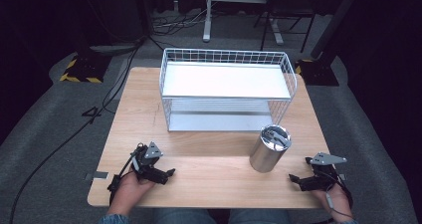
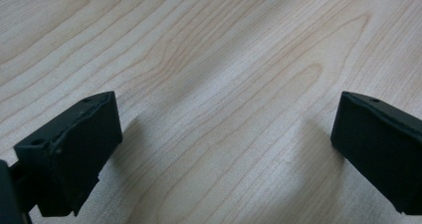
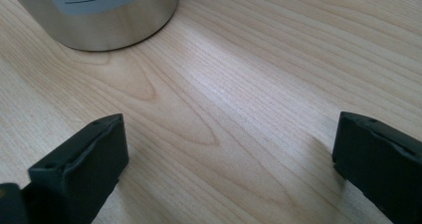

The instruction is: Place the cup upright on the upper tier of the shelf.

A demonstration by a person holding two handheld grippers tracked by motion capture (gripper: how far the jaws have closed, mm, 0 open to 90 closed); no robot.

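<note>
Near edge, left gripper (image 1: 161, 175): jaws spread wide with nothing between them, lying low on the counter (image 1: 209, 157), pointed inward toward the middle; likely parked there to keep out of the way.
Near edge, right gripper (image 1: 297, 180): also spread wide and empty, low on the counter at the right corner, aimed left toward the tin; judged ready to reach, being the closer of the two.
Right gripper view: bare wood grain between the two black jaws, base of the steel tin (image 3: 107, 15) up at the left, apart from both jaws.
Left gripper view: plain counter between the jaws, a sliver of something metallic at the top edge, too little to name.
Middle, steel tin (image 1: 269, 148): upright on the counter, right of centre, just in front of the rack, touching neither gripper; standing clear so jaws can close round its sides.
Far, wire rack (image 1: 226, 87): white, two shelves, both bare; open front facing the person, probably the tin's destination.
Step in hand: none begun; approach to the tin next, by judgement.
</note>
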